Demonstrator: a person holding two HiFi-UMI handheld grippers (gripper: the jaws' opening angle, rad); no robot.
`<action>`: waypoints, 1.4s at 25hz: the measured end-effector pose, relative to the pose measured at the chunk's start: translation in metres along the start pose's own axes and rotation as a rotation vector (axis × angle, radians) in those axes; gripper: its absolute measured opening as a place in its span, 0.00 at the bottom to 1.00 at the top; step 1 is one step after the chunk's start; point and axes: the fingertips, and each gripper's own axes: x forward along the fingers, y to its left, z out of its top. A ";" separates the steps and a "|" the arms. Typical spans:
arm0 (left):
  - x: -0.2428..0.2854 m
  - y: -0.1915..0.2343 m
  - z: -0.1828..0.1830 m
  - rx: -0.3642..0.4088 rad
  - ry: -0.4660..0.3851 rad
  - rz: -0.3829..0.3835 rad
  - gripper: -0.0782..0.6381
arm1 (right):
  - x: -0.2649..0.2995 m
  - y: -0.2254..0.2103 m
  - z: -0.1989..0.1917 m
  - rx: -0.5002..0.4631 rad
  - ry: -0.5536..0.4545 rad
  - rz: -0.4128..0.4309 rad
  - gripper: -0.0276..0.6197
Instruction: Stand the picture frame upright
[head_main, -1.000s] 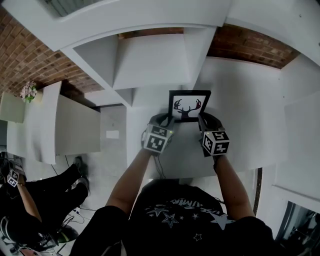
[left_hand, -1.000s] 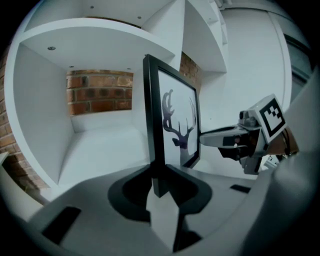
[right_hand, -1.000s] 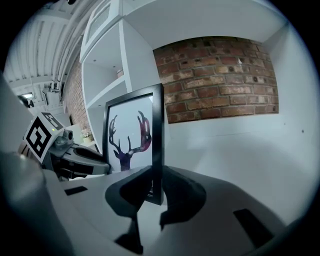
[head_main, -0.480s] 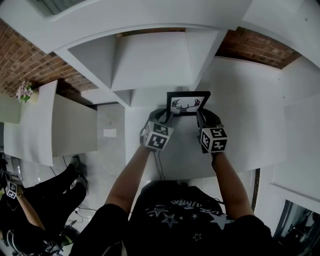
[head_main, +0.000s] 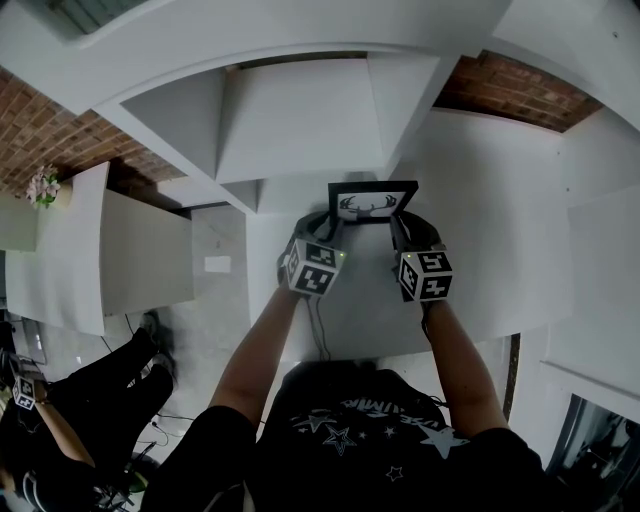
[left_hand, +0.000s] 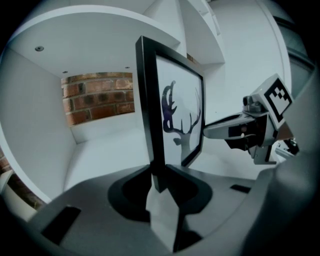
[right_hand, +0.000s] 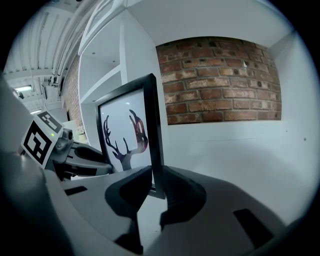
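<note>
Fingers (left_hand: 127, 192) on both side edges of picture frame (left_hand: 149, 115)

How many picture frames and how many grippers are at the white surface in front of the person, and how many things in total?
Black rectangular picture frame with antler print: 1
Grey two-jaw grippers shut on it: 2 (left gripper, right gripper)
Total: 3

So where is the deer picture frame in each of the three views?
Head view: picture frame at centre, between left tongs and right tongs.
Left gripper view: centre, nearly edge-on, gripped by its edge.
Right gripper view: left of centre, gripped likewise.
Shared landmark: brick wall.
</note>
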 end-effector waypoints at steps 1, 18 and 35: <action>0.000 0.000 0.000 0.003 0.000 0.001 0.24 | 0.000 0.000 0.000 -0.002 0.000 -0.002 0.15; -0.008 -0.008 -0.018 -0.047 0.067 -0.039 0.34 | -0.011 0.002 -0.011 0.007 0.035 -0.007 0.21; -0.088 -0.059 0.000 -0.156 -0.077 -0.024 0.36 | -0.090 0.018 -0.012 0.001 -0.052 0.006 0.21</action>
